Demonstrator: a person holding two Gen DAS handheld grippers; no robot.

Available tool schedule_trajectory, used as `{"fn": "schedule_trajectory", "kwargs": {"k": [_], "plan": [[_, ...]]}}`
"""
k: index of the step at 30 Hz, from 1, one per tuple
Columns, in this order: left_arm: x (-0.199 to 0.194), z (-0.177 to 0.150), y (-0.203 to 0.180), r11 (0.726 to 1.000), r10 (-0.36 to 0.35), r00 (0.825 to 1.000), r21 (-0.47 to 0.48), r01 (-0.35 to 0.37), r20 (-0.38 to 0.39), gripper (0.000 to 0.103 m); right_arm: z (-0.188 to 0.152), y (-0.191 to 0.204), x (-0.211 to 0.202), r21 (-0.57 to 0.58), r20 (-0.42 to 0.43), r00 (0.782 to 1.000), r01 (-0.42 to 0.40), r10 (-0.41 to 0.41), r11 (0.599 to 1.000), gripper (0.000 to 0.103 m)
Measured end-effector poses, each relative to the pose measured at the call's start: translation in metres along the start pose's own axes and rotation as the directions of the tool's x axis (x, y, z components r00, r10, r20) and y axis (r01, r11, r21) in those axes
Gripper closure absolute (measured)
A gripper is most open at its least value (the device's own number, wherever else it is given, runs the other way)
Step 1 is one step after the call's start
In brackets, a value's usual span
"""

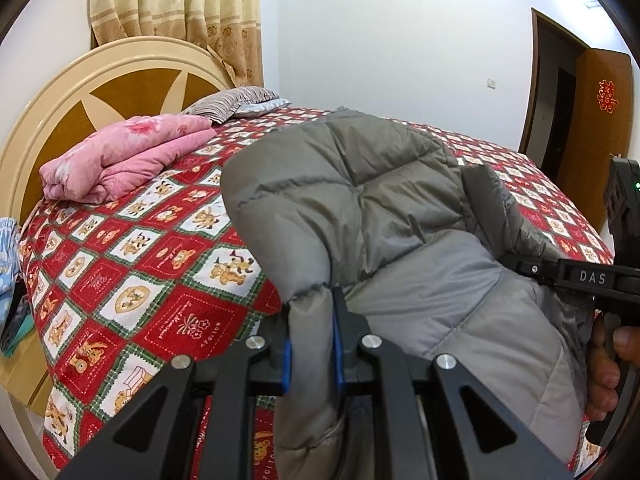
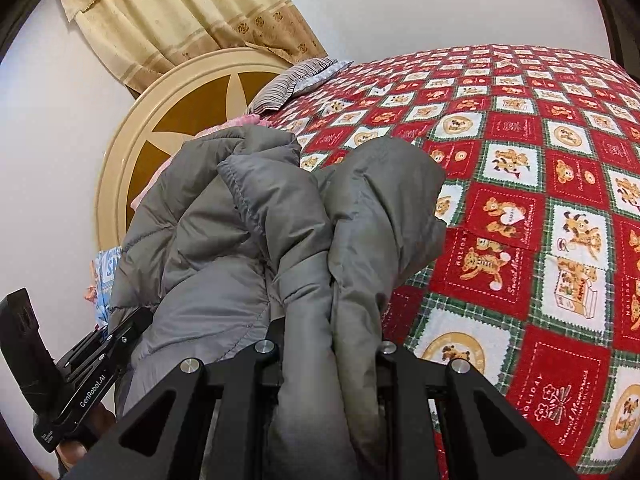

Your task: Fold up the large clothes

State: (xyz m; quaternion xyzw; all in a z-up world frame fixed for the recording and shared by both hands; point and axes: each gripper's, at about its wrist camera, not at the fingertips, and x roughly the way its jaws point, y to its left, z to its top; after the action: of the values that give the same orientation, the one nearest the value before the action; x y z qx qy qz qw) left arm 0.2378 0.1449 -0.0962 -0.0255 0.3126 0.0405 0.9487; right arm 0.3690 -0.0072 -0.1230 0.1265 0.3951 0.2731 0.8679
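A grey padded jacket (image 1: 360,200) hangs bunched above the bed, held by both grippers. My left gripper (image 1: 312,320) is shut on a thick fold of the jacket, its blue pads pressing the fabric from both sides. My right gripper (image 2: 332,344) is shut on another bunched part of the same jacket (image 2: 280,220), with the fabric filling the gap between its fingers. The right gripper also shows at the right edge of the left wrist view (image 1: 532,270), clamped on the jacket. The left gripper shows at the lower left of the right wrist view (image 2: 116,336).
The bed (image 2: 540,200) is covered by a red, white and green bear-print quilt. A folded pink blanket (image 1: 120,160) and a striped pillow (image 1: 232,104) lie by the round headboard (image 1: 80,88). A brown door (image 1: 600,128) stands at the right. Blue clothes (image 1: 8,256) lie at the left edge.
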Motion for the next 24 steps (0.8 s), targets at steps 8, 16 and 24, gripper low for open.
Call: {"fn": "schedule_trajectory", "kwargs": {"k": [8, 16, 24], "plan": [[0.010, -0.010, 0.009, 1.000, 0.016, 1.000, 0.003, -0.016, -0.022, 0.087, -0.003, 0.005, 0.014, -0.016, -0.021, 1.000, 0.005, -0.005, 1.000, 0.086], [0.023, -0.020, 0.012, 0.999, 0.044, 0.998, 0.011, -0.044, -0.042, 0.080, -0.007, 0.001, 0.029, -0.009, -0.056, 0.998, 0.016, -0.016, 1.000, 0.086], [0.027, -0.024, 0.010, 0.998, 0.053, 0.998, 0.022, -0.052, -0.042, 0.080, -0.011, -0.003, 0.038, -0.004, -0.069, 0.997, 0.024, -0.025, 1.000, 0.086]]}}
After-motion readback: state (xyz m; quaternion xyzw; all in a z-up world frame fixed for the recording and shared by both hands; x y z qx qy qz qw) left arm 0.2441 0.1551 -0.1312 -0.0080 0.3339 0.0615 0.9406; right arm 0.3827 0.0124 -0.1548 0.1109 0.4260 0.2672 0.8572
